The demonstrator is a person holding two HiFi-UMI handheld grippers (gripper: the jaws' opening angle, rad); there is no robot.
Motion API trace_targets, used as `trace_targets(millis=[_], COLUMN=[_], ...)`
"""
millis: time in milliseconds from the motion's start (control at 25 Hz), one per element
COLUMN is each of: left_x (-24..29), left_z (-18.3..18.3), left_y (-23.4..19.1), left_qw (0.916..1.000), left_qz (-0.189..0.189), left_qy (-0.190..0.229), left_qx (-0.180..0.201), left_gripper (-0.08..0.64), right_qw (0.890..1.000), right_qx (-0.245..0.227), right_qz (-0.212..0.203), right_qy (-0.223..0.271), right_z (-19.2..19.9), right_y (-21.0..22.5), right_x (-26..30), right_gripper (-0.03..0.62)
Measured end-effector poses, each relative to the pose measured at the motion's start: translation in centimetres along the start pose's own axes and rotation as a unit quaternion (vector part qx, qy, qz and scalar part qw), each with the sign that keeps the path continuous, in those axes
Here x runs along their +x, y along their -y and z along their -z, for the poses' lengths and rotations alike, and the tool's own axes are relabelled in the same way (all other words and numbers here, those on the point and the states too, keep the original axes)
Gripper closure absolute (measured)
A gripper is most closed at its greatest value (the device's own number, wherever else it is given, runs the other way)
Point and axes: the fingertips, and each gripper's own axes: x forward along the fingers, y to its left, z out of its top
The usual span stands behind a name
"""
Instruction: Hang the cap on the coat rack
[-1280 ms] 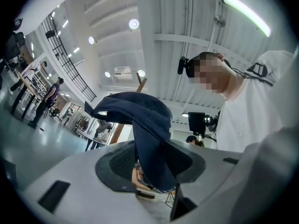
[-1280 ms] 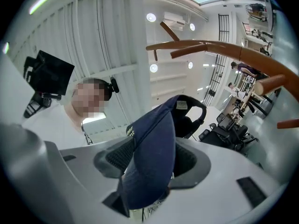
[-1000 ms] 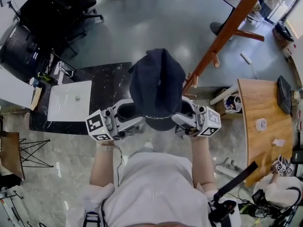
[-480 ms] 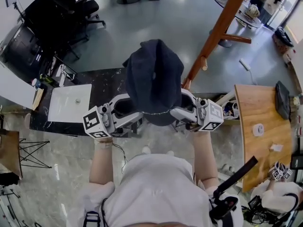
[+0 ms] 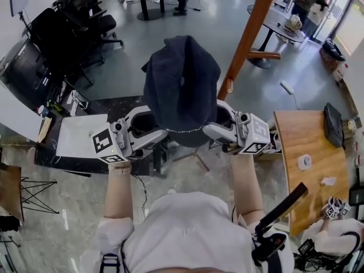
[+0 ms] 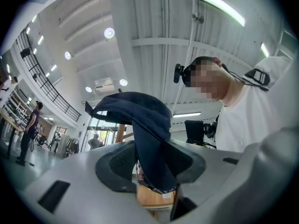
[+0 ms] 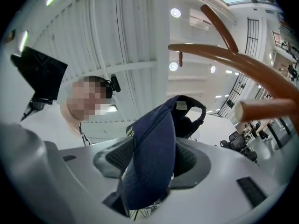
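Navy cloth up high: the cap [image 5: 182, 81] hangs in the air in front of the person, carried between both tools. The left gripper [image 5: 142, 131] has its jaws clamped on the cap's left edge, and the right gripper [image 5: 220, 127] bites the right edge, fabric filling the gap between each pair of pads. The wooden coat rack [image 5: 248, 33] slants just right of the cap, with one peg [image 5: 229, 86] near the crown. In the right gripper view its curved arms [image 7: 224, 50] sweep overhead, above the cap.
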Motion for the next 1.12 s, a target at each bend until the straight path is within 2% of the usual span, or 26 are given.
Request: trace_targets(millis=[240, 440, 800, 1120], left_x=[3.1, 6.1, 9.6, 10.6], left_z=[-2.1, -1.6, 1.1, 5.5], left_y=[0.5, 1.1, 2.5, 3.7], left_qw=[0.9987, 0.9961, 0.9906, 0.9879], left_qz=[0.044, 0.085, 0.135, 0.142], left_qy=[0.014, 0.011, 0.006, -0.011], left_qx=[0.020, 0.019, -0.018, -0.062], left_gripper=[0.391, 0.391, 0.391, 0.391], right_qw=[0.999, 0.996, 0.990, 0.988], right_qx=[-0.049, -0.084, -0.114, -0.099], right_qz=[0.002, 0.026, 0.082, 0.120], right_qy=[0.003, 0.008, 0.007, 0.002], right_z=[-3.8, -5.9, -7.2, -5.7], right_y=[-1.4, -2.5, -4.4, -5.1], right_x=[0.1, -2.0, -6.2, -10.5], right_gripper=[0.344, 0.344, 0.344, 0.344])
